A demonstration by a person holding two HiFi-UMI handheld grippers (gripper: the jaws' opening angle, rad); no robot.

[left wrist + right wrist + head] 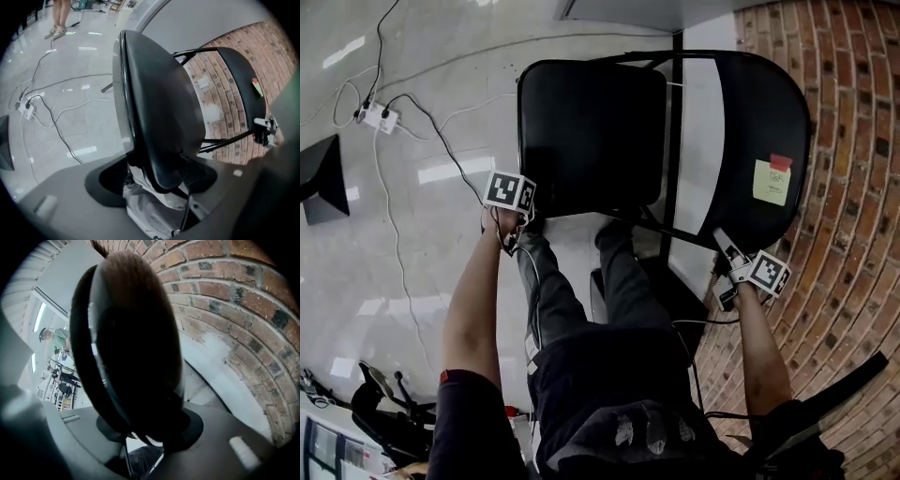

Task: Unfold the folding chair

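The black folding chair stands part-way open between a glossy floor and a brick wall. Its seat [591, 136] is to the left, its backrest [764, 141], with a yellow sticky note [771, 182], to the right. My left gripper [520, 222] is shut on the seat's near left corner; in the left gripper view the seat edge [159, 117] runs down between the jaws of that gripper [157, 176]. My right gripper [733, 270] is shut on the backrest's near rim. The dark backrest [131, 348] fills the right gripper view, clamped in the right gripper [150, 427].
A curved brick wall [853, 187] lies close on the right, behind the chair. A white power strip [375, 115] with trailing cables lies on the floor at the left, beside a dark flat object [321, 178]. My legs [581, 300] stand just in front of the chair.
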